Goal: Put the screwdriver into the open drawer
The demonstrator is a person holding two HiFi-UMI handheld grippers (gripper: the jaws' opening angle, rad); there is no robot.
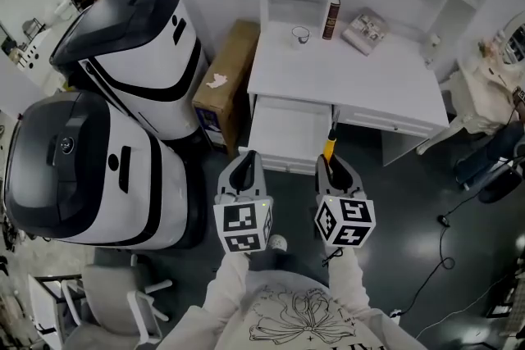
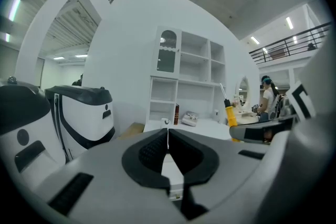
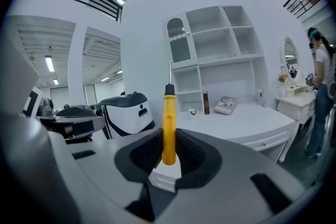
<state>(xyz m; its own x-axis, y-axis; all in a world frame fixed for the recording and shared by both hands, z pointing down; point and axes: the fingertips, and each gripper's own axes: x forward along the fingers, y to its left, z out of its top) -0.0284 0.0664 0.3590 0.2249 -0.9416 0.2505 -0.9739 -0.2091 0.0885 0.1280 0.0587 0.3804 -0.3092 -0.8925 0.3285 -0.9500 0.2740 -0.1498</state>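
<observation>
A yellow-handled screwdriver (image 3: pixel 168 128) stands upright between the jaws of my right gripper (image 3: pixel 169 150), which is shut on its handle; its black collar and thin shaft point up. From the head view the screwdriver (image 1: pixel 329 145) pokes forward from the right gripper (image 1: pixel 335 166), just short of the open white drawer (image 1: pixel 283 133) that is pulled out from the desk's left side. My left gripper (image 1: pixel 246 168) hangs beside it, shut with nothing in it. In the left gripper view the jaws (image 2: pixel 168 145) meet, and the screwdriver (image 2: pixel 230 110) shows at the right.
The white desk (image 1: pixel 361 82) carries a cup (image 1: pixel 300 34), an upright book (image 1: pixel 330 15) and a magazine (image 1: pixel 366 30) under shelves. Two large white-and-black machines (image 1: pixel 123 111) stand to the left, with a cardboard box (image 1: pixel 226 74) against the desk. Cables lie on the dark floor at right.
</observation>
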